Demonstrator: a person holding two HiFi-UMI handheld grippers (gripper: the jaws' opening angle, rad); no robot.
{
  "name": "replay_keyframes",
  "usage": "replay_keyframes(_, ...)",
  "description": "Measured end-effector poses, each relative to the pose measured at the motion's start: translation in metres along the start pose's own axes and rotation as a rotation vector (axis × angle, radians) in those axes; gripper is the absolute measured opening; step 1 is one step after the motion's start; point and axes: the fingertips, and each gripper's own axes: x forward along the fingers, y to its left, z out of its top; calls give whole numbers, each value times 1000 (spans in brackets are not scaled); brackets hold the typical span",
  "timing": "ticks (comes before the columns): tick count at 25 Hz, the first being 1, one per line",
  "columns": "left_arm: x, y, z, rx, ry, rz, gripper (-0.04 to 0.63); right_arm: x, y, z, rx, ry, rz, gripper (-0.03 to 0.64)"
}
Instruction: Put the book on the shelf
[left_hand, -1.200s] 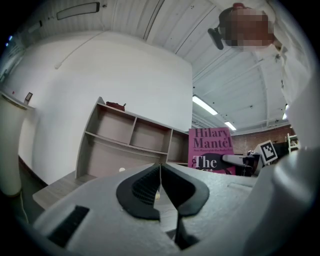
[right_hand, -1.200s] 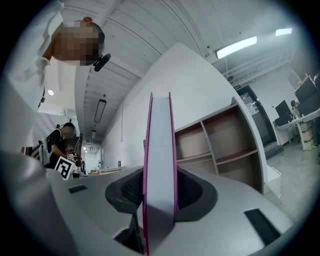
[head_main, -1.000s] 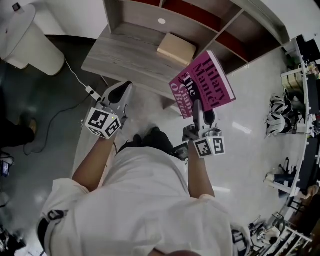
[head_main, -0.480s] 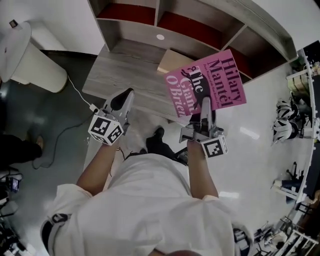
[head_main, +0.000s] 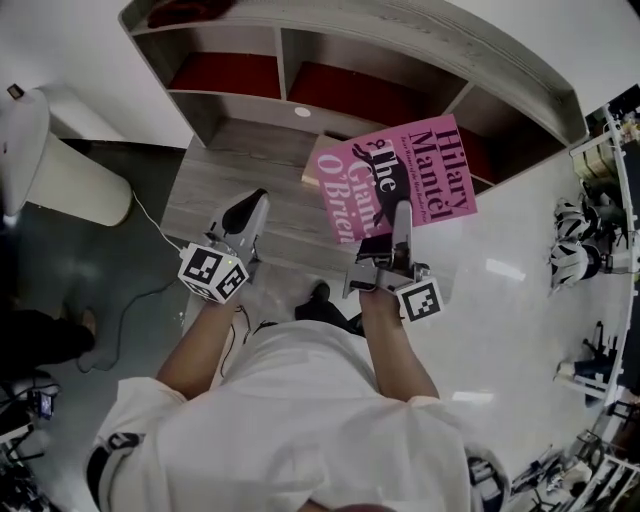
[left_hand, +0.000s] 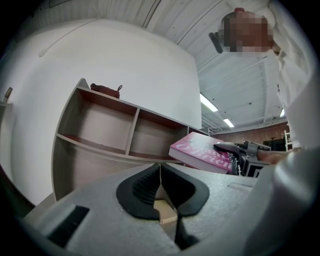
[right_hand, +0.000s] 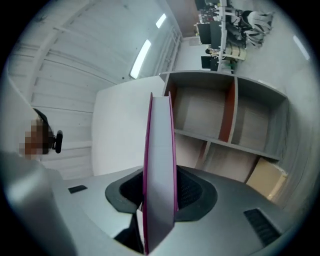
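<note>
The pink book (head_main: 400, 178) is clamped at its edge by the right hand-held gripper (head_main: 402, 214), in the air over the near edge of the desk (head_main: 215, 190) and short of the shelf (head_main: 420, 60). Step in hand: carrying. The next move likely calls for aligning the book with a compartment. The left hand-held gripper (head_main: 248, 212) has its jaws together and is empty. Cover text: "Hilary Mantel", "The Giant, O'Brien"

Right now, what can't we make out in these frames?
Tan box: head view, mostly covered by the pink book.
Book title: head view, partly under the right claw; the right gripper view shows only the page edge.
Dark item on top of the shelf: too small in the left gripper view, cut by the top edge in the head view.
</note>
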Motion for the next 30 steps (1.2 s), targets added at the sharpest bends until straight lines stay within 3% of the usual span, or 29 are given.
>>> replay_keyframes(9,50,12,17,3,-4,-30,23,44,-37,-11,257,-6,-111,141)
replay_keyframes(14,63,20,27,-1,-3,-44,23,67,-35,-24,356,-2,-143,141)
replay_keyframes(20,106,56,27,-32,18,-82,23,114,-60,-20,346,-35,-199,141)
replay_keyframes(30,145,106,32,-61,24,-225,23,154,-89,-52,344,-146,-315,141)
